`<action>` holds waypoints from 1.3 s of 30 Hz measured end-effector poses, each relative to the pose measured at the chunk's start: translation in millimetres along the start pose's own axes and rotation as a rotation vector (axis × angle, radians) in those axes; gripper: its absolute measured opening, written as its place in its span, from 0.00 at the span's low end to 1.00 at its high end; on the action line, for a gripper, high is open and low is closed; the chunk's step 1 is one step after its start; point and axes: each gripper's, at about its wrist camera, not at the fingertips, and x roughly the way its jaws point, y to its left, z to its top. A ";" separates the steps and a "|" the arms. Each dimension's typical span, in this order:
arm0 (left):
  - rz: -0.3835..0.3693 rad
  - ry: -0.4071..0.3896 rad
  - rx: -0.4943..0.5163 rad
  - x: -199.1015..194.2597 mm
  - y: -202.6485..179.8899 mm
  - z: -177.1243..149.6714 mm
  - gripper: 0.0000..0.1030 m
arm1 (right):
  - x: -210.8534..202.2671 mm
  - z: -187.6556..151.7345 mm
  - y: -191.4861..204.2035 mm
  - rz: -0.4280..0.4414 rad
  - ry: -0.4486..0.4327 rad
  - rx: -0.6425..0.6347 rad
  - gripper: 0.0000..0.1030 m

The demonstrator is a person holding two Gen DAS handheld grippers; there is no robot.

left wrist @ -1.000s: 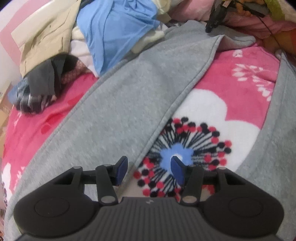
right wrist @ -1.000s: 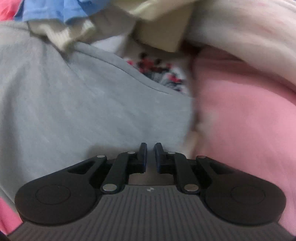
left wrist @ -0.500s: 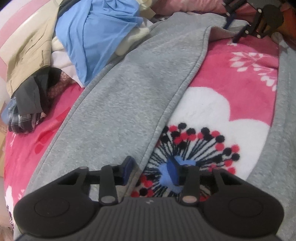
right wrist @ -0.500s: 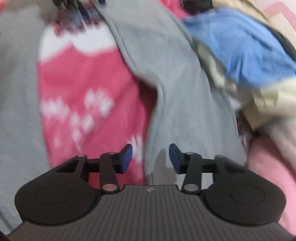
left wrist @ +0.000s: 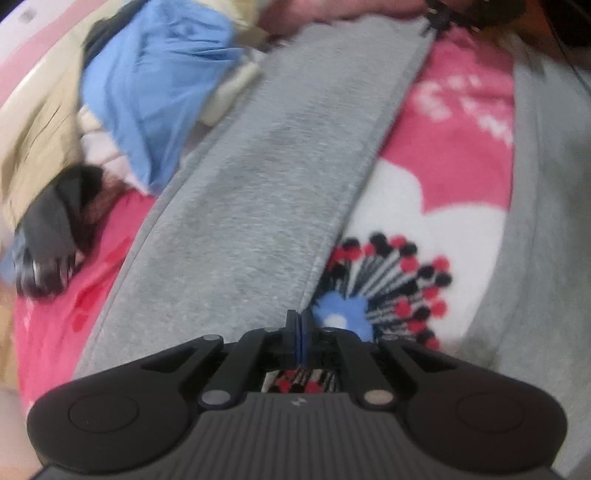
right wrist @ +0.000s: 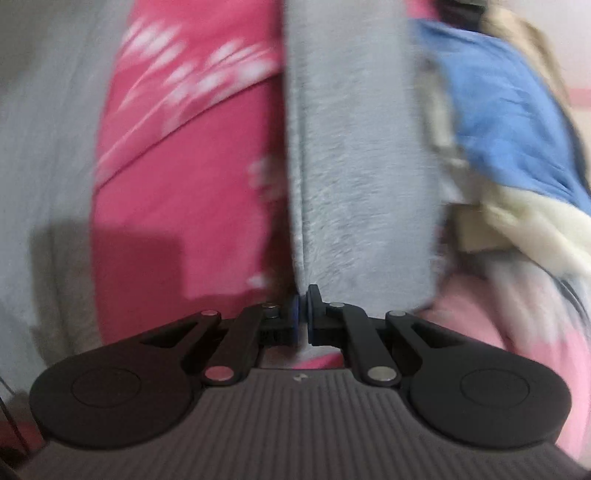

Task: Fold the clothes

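Observation:
A grey fleece garment (left wrist: 266, 192) lies stretched over a pink flowered blanket (left wrist: 443, 155); a second grey part (left wrist: 546, 221) lies at the right. My left gripper (left wrist: 300, 325) is shut on the near inner edge of the grey strip. My right gripper (right wrist: 303, 306) is shut on the far end of the same grey garment (right wrist: 354, 177), at its left edge. The right gripper also shows small at the top of the left wrist view (left wrist: 439, 22).
A pile of other clothes lies to the left: a blue garment (left wrist: 159, 96), a beige one (left wrist: 33, 140) and dark ones (left wrist: 51, 229). In the right wrist view the blue garment (right wrist: 509, 110) and cream cloth (right wrist: 528, 221) lie right of the grey strip.
Both grippers went from open to shut on the grey garment's edge. The right gripper swung round to face along the strip. The left gripper moved forward onto the edge.

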 end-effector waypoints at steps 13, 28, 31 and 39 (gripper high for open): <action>-0.095 -0.010 -0.154 -21.1 18.6 -0.4 0.40 | -38.1 -22.4 -80.3 0.150 -0.095 0.378 0.22; -0.009 0.063 -0.249 0.3 11.2 -8.3 0.50 | 108.1 20.4 -141.4 -0.040 -0.061 0.681 0.18; -0.017 0.055 -0.280 -2.4 12.5 -16.2 0.53 | 99.9 26.1 -149.6 -0.131 0.011 0.670 0.14; -0.006 0.066 -0.299 -0.9 12.1 -12.9 0.55 | 27.9 141.1 -166.2 0.097 -0.541 0.647 0.14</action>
